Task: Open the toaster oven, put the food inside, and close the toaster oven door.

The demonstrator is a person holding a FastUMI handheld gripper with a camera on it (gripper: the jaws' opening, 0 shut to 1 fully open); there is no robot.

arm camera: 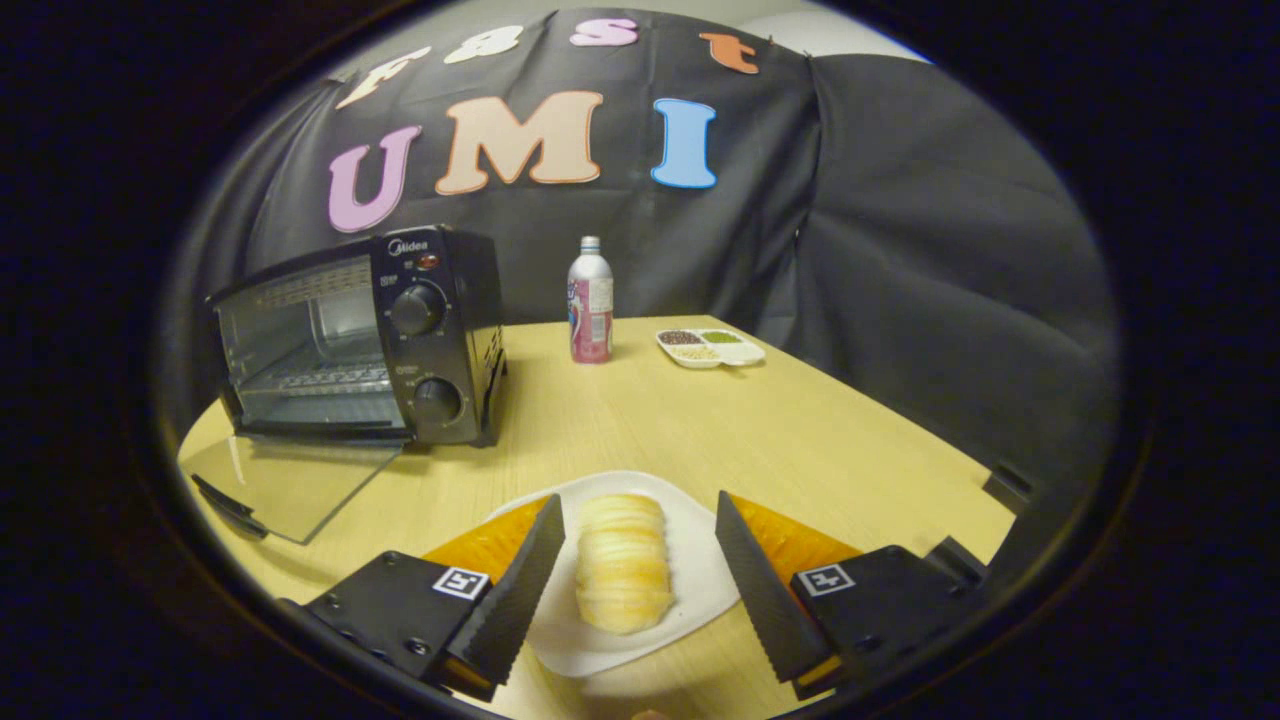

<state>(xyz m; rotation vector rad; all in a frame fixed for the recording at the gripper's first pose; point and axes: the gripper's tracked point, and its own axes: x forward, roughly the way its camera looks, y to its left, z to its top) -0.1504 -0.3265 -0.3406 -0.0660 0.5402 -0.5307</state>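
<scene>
Bread (621, 562), a ridged golden roll, lies lengthwise on a white plate (700, 590) between the spread fingers of the hand-held gripper (634, 575), which straddles it with a gap on each side and presses on nothing. Both fingers hang over the plate's rim, wide apart and empty. Beyond the plate stretches a pale wooden table (800, 440), and off to the left the toaster oven (360, 345) stands with its glass door (290, 480) already dropped flat, the wire rack (320, 378) inside exposed. Farther back sit a pink-and-silver bottle (590, 300) and a divided dish of seeds (710, 347), well clear of the work. The risk from here, by the look of it, is a squeeze too hard or off-centre: the soft roll could crush, or slip out and skid off the smooth plate. A low carry to the oven could also snag the open door's edge.
</scene>
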